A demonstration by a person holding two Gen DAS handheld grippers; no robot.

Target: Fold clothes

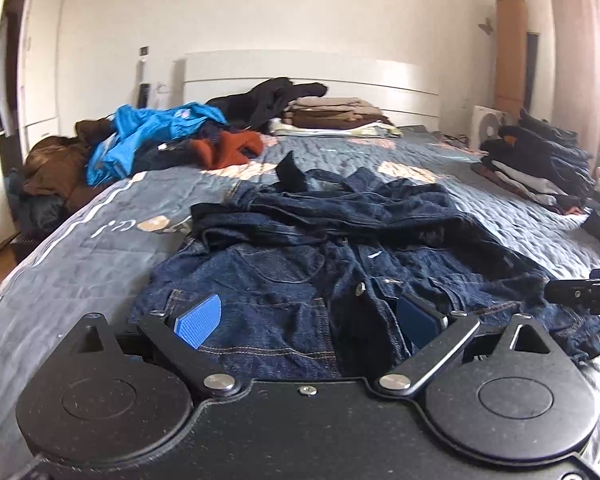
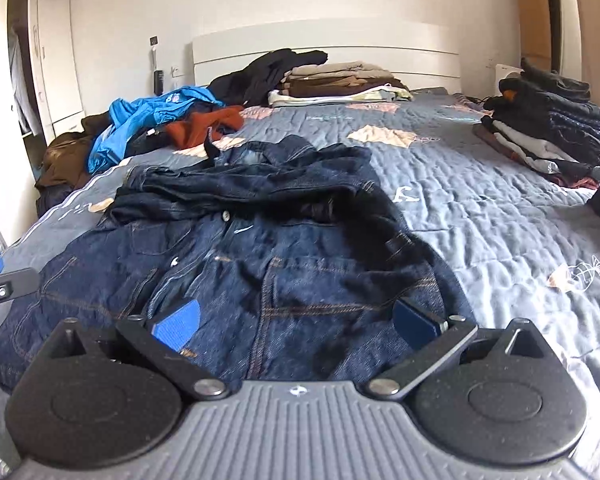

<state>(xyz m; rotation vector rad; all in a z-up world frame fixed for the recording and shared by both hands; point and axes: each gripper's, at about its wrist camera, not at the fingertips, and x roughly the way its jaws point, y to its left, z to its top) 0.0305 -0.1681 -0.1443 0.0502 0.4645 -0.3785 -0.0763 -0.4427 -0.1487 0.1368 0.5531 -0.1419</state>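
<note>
A: Both tongs are spread and hold nothing: the left tongs and the right tongs hover side by side over the near hem of the jacket.

B: And the jacket?

A: Front up on the bed, sleeves drawn across its chest, collar at the far end.

B: So, the hem?

A: I judge so. Each should pinch the hem near its own corner, all layers together, lift level, and carry it toward the collar without dragging the sleeves loose.

B: Beyond the jacket?

A: Loose clothes to its far left, a folded stack to its right.
</note>
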